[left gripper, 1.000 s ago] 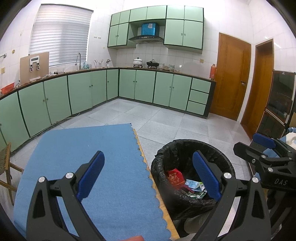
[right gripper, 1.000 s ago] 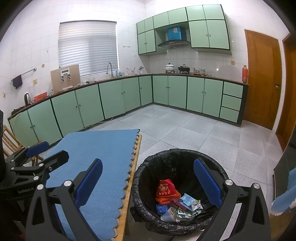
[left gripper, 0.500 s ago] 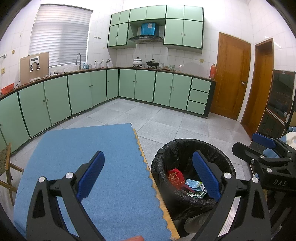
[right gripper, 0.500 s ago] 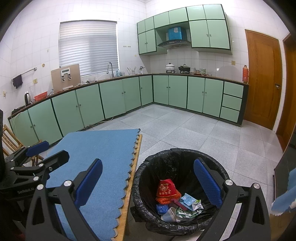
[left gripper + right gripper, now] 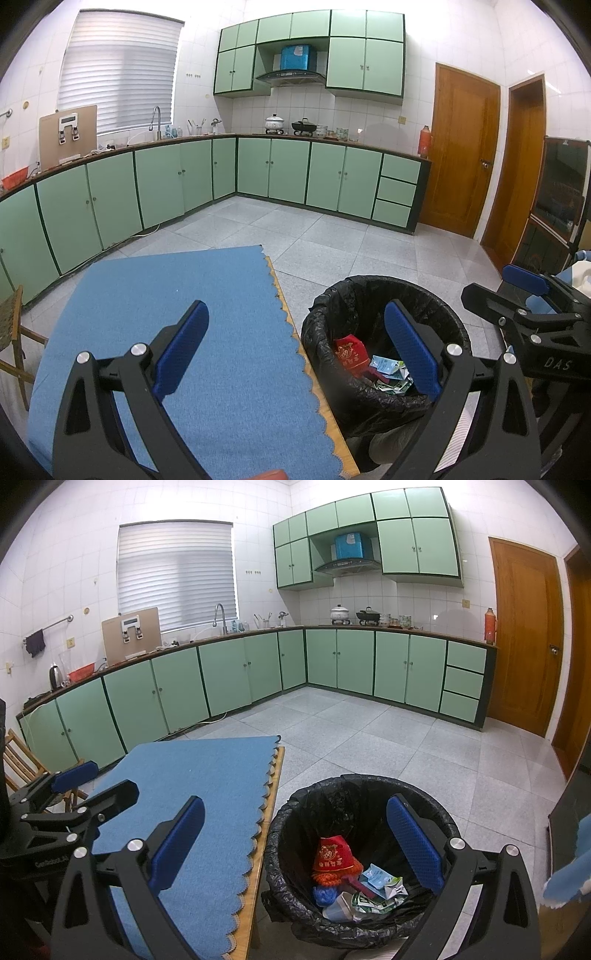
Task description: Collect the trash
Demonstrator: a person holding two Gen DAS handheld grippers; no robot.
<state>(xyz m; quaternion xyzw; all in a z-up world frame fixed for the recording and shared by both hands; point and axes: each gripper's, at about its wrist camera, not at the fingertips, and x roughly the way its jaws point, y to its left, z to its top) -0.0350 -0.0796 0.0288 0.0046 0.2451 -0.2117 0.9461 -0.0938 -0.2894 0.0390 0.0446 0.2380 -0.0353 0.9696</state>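
A round bin lined with a black bag (image 5: 373,288) (image 5: 343,786) stands on the floor beside the table's right edge. Inside lie a red packet (image 5: 347,352) (image 5: 332,854), a crumpled green-and-white carton (image 5: 380,882) and other scraps. My left gripper (image 5: 295,347) is open and empty, spanning the table edge and the bin. My right gripper (image 5: 295,838) is open and empty too, held over the bin's left rim. Each gripper shows in the other's view: the right one (image 5: 517,291) at the right, the left one (image 5: 77,786) at the left.
A blue scalloped cloth (image 5: 177,317) (image 5: 207,779) covers the wooden table. Green cabinets (image 5: 280,173) line the far walls, with wooden doors (image 5: 461,155) to the right. A wooden chair (image 5: 18,760) stands left of the table. Grey tiled floor (image 5: 369,731) lies beyond.
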